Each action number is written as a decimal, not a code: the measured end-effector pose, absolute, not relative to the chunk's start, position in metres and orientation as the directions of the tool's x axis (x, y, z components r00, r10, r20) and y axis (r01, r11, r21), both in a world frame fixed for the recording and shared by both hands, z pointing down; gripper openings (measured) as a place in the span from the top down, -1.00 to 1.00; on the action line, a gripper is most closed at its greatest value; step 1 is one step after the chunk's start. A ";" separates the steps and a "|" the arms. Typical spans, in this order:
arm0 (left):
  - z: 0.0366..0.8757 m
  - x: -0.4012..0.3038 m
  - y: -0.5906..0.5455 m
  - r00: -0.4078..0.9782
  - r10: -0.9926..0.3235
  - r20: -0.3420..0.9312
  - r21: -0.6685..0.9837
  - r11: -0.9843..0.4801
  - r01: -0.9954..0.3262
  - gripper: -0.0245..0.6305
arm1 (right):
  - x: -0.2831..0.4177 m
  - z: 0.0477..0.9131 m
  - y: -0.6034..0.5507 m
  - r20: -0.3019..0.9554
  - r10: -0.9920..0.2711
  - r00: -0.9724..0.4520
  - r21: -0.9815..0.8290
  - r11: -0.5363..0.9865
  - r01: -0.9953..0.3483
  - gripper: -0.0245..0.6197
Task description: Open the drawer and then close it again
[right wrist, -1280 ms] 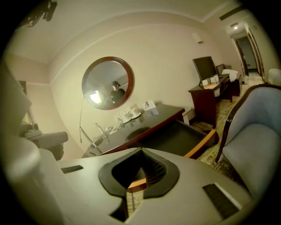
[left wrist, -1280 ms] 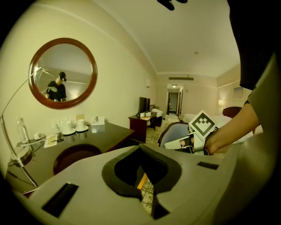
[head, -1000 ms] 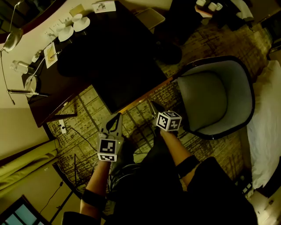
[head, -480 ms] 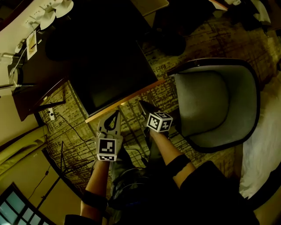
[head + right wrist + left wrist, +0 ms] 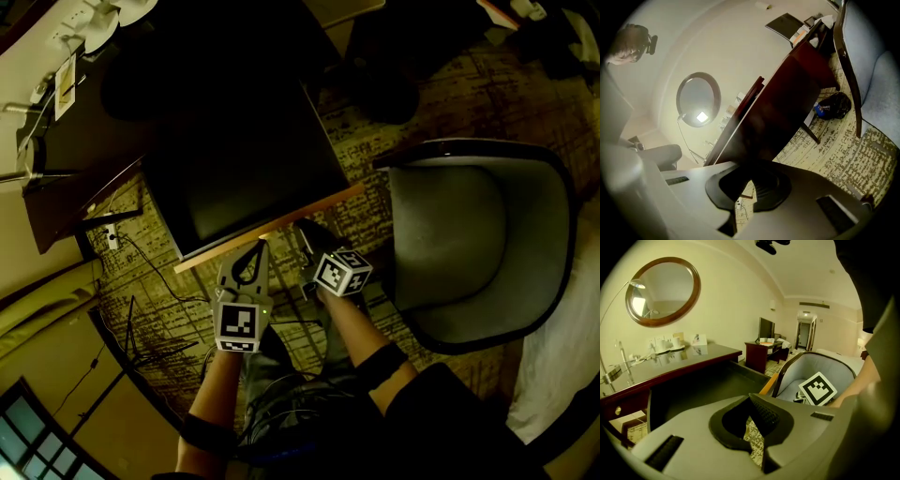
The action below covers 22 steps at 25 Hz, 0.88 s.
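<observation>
The dark desk drawer (image 5: pixel 244 178) stands pulled out, its front edge lit orange. In the left gripper view its empty dark inside (image 5: pixel 703 385) lies just ahead. My left gripper (image 5: pixel 257 247) is shut and empty, its tips just short of the front edge, left of the middle. My right gripper (image 5: pixel 307 232) is shut with nothing in it, and its tip is at the front edge near the right corner. The right gripper view looks up along the drawer's dark red underside (image 5: pixel 787 108). I cannot tell whether either gripper touches the drawer.
A grey armchair (image 5: pixel 478 244) stands close on the right. The desk top (image 5: pixel 75 103) carries cups, cards and a lamp, under a round mirror (image 5: pixel 663 291). Cables (image 5: pixel 141 319) run over the patterned carpet at left. A dark bag (image 5: pixel 832 105) sits beneath the desk.
Both grippers have sunk and drawn closer to the drawer's front edge. Both jaws stay shut. The drawer stands open as before.
</observation>
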<state>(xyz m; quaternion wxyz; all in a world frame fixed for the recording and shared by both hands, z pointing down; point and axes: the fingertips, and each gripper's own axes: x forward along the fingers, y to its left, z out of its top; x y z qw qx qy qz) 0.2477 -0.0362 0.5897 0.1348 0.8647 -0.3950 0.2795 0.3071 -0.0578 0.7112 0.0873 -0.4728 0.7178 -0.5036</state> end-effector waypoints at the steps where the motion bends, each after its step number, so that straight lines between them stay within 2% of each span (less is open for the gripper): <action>1: 0.592 0.246 -0.038 0.529 -0.610 0.590 0.013 -0.648 -0.762 0.94 | 0.307 0.712 -0.058 0.348 -0.769 -0.536 -0.805 0.048 -0.591 0.94; 9: 0.605 0.238 -0.052 0.526 -0.614 0.589 0.022 -0.638 -0.769 0.94 | 0.301 0.711 -0.074 0.313 -0.788 -0.530 -0.808 0.072 -0.584 0.94; 22: 0.615 0.201 -0.115 0.474 -0.677 0.563 -0.017 -0.584 -0.812 0.94 | 0.274 0.709 -0.181 0.288 -0.812 -0.508 -0.789 0.100 -0.607 0.93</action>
